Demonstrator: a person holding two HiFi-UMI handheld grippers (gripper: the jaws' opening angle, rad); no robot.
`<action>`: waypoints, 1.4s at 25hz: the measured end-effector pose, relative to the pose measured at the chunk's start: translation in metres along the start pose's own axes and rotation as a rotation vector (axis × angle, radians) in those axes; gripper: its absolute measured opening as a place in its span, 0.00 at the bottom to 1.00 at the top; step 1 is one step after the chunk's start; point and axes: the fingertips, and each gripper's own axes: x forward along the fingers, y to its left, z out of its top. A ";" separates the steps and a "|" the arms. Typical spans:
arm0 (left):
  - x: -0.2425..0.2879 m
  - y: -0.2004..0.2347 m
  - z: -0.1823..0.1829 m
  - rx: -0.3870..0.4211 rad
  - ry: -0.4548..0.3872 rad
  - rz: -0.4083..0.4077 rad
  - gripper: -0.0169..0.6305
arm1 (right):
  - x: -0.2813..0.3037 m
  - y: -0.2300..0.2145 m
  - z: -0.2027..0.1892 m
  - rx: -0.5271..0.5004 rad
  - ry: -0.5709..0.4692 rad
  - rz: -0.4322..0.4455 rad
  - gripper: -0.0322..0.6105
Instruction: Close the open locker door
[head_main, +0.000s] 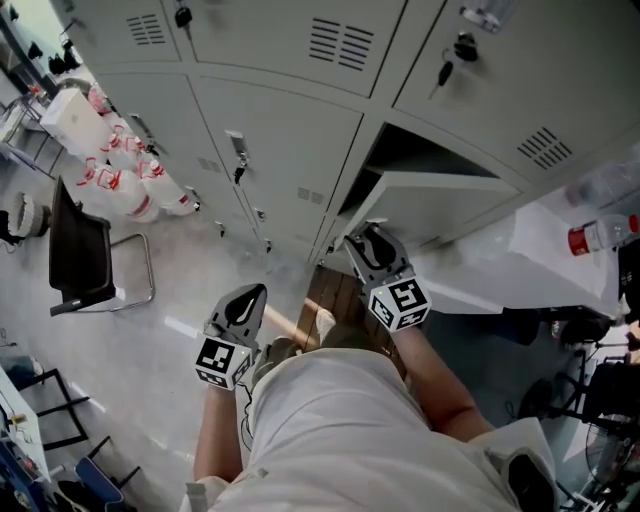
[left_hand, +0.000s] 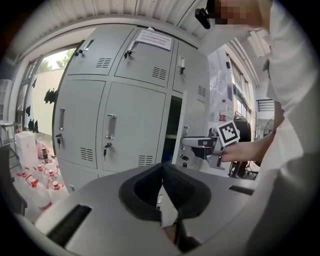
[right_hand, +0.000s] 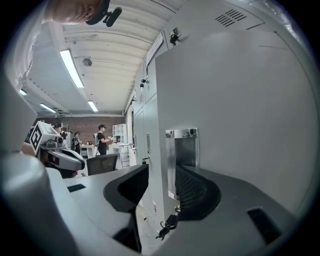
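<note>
The open locker door (head_main: 440, 205) stands out from the grey locker bank, with its dark compartment (head_main: 420, 150) behind it. My right gripper (head_main: 368, 243) is at the door's free edge. In the right gripper view the door (right_hand: 235, 125) stands edge-on between the wide jaws of that gripper (right_hand: 162, 180), its metal handle (right_hand: 182, 157) by the right pad, a key bunch (right_hand: 167, 227) hanging below; no pad clearly presses on it. My left gripper (head_main: 247, 300) hangs lower left, away from the lockers, shut on nothing. From the left gripper (left_hand: 162, 172) I see the door (left_hand: 196, 110) and the right gripper (left_hand: 187, 142).
A black chair (head_main: 80, 255) stands on the floor at the left, with packs of bottles (head_main: 120, 160) behind it. A white table (head_main: 540, 260) with a bottle (head_main: 600, 235) is right of the door. Keys hang in nearby locker doors (head_main: 445, 70). People (right_hand: 102, 140) stand far off.
</note>
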 end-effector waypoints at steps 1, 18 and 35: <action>0.001 0.002 0.000 -0.002 0.000 0.008 0.03 | 0.003 -0.002 0.001 -0.002 0.000 0.000 0.30; 0.019 0.022 0.009 -0.023 0.003 0.108 0.03 | 0.050 -0.036 0.010 -0.054 -0.005 -0.112 0.35; 0.024 0.026 0.008 -0.031 0.016 0.118 0.03 | 0.072 -0.061 0.015 -0.056 -0.019 -0.236 0.37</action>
